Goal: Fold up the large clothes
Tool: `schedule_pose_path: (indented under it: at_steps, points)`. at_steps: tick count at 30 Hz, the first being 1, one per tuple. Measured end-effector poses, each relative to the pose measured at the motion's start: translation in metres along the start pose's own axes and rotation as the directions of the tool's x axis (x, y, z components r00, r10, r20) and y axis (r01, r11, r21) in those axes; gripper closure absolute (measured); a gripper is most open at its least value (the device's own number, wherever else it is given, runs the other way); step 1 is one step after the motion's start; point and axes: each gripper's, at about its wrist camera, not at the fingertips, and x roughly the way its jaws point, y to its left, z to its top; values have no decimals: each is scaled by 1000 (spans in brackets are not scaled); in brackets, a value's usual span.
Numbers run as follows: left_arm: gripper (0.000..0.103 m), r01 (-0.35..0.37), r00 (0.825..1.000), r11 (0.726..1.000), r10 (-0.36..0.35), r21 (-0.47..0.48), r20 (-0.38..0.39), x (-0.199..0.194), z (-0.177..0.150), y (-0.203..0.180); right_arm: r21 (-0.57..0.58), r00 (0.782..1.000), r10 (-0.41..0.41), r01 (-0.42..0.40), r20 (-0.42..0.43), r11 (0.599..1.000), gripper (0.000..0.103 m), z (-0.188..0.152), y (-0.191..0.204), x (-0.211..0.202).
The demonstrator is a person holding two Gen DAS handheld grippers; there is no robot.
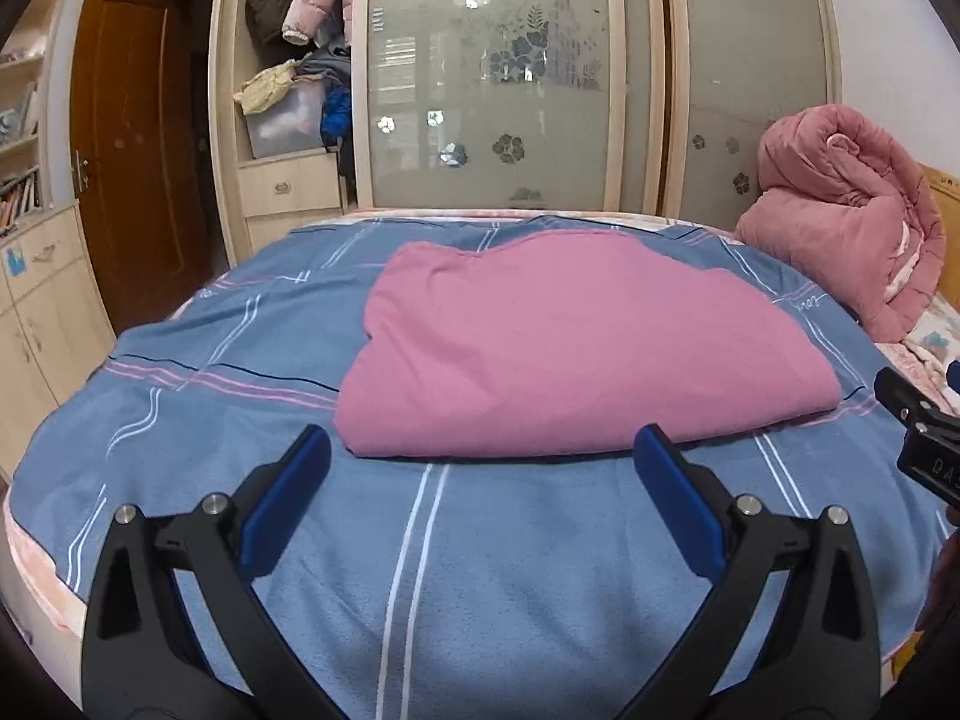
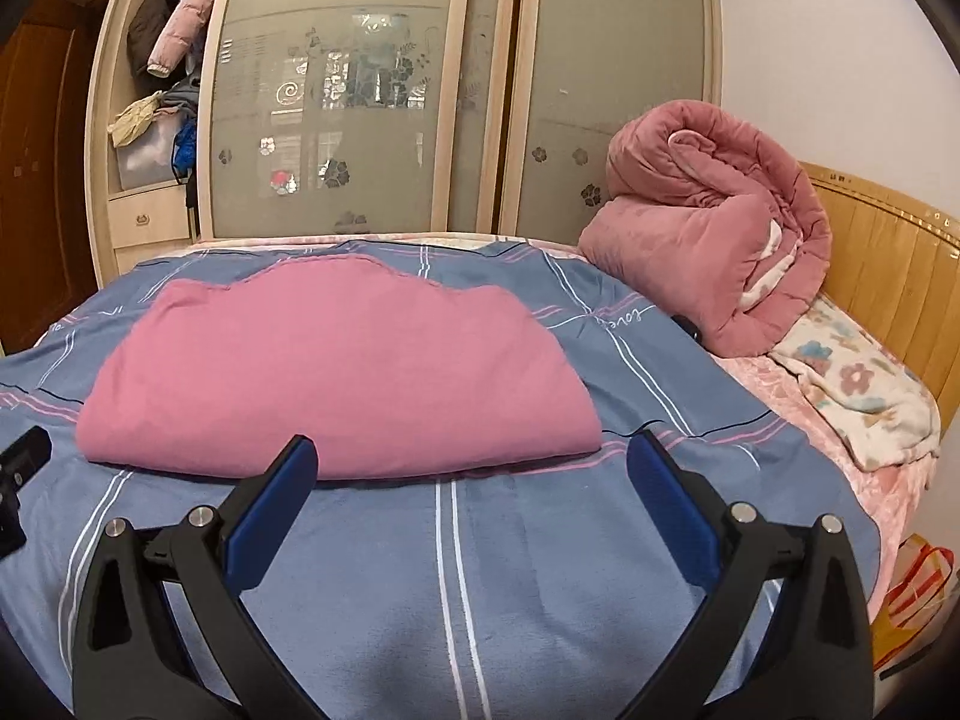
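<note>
Looking at this one, the pink garment [image 1: 576,348] is lying folded over into a thick bundle in the middle of the bed, on the blue striped bedspread [image 1: 492,570], with its rounded fold edge facing the cameras and the wavier raw edges pointing off toward the wardrobe [image 1: 486,78]. My guess is it's sitting there so both sides are reachable from the foot of the bed for whatever fold is coming next (or it's basically done, hard to call).

The left claw [image 1: 480,456] is hanging just in front of that near edge, spread wide, gripping nothing and not touching the cloth as far as I can see. The right claw [image 2: 471,468] is doing the same thing from its side: jaws wide apart, empty, sitting just short of the bundle's right end.

The rolled-up pink quilt [image 2: 714,240] is sitting off by the headboard [image 2: 888,276], well clear of the work area, so it isn't getting in anyone's way.
</note>
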Motion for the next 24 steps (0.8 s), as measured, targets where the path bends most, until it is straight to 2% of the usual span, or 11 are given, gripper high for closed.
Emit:
schedule_pose_path:
  at_steps: [5, 17, 24]
  points:
    - [2, 8, 1000, 1000, -9, 30, 27, -8, 1, -7, -8, 1000, 15, -14, 17, 1000, 1, 3, 8, -5]
    - [2, -7, 1000, 1000, 7, 18, -6, -1, -1, -7, 6, 1000, 14, -14, 20, 1000, 1, 1, 5, -8]
    - [2, 28, 999, 1000, -29, -14, -35, 2, -1, -5, 5, 1000, 12, -13, 23, 1000, 1, 2, 6, -9]
